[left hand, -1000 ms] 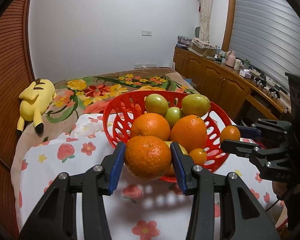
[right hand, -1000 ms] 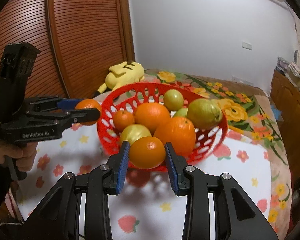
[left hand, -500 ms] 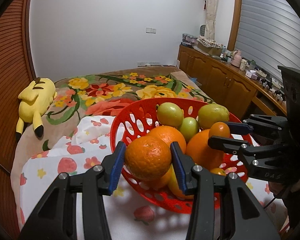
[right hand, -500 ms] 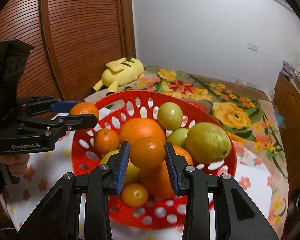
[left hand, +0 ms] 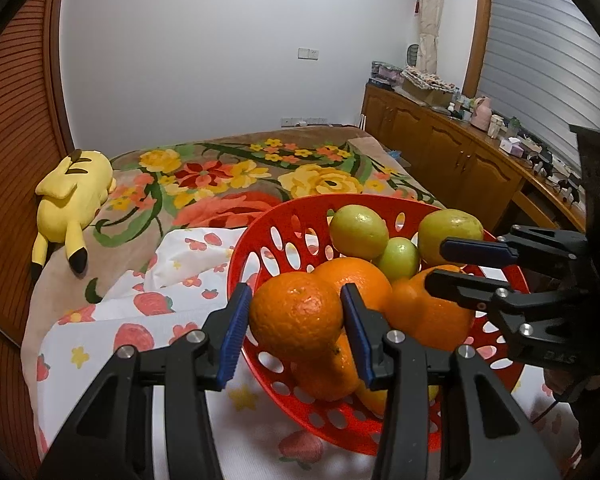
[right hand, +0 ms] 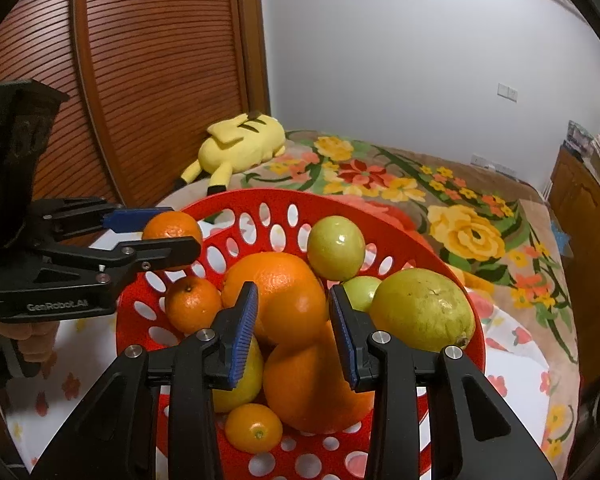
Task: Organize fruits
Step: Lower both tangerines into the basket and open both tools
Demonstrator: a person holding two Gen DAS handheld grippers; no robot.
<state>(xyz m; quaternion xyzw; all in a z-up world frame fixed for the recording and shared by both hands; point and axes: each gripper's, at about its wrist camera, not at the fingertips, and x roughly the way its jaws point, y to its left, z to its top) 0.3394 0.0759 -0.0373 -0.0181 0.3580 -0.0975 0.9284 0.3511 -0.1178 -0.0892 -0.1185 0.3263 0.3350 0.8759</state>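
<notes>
A red perforated basket (left hand: 284, 224) (right hand: 380, 216) sits on a strawberry-print cloth and holds several oranges, green-yellow fruits and small tangerines. My left gripper (left hand: 296, 324) is shut on an orange (left hand: 296, 314), held over the basket's near left rim; it also shows in the right wrist view (right hand: 168, 236) with the orange (right hand: 172, 226) between its fingers. My right gripper (right hand: 292, 328) is open and empty above the fruit pile, over a large orange (right hand: 276, 292). In the left wrist view my right gripper (left hand: 456, 268) hangs over the basket's right side.
The cloth (left hand: 140, 320) lies on a bed with a floral blanket (left hand: 228, 176). A yellow plush toy (left hand: 68, 196) lies at the bed's left by a wooden slatted wall (right hand: 148, 80). A wooden cabinet (left hand: 452, 152) with clutter runs along the right.
My right gripper has let go of its small orange into the basket and its jaws now stand open. Both grippers have moved forward and over the basket; the left still holds its orange.
</notes>
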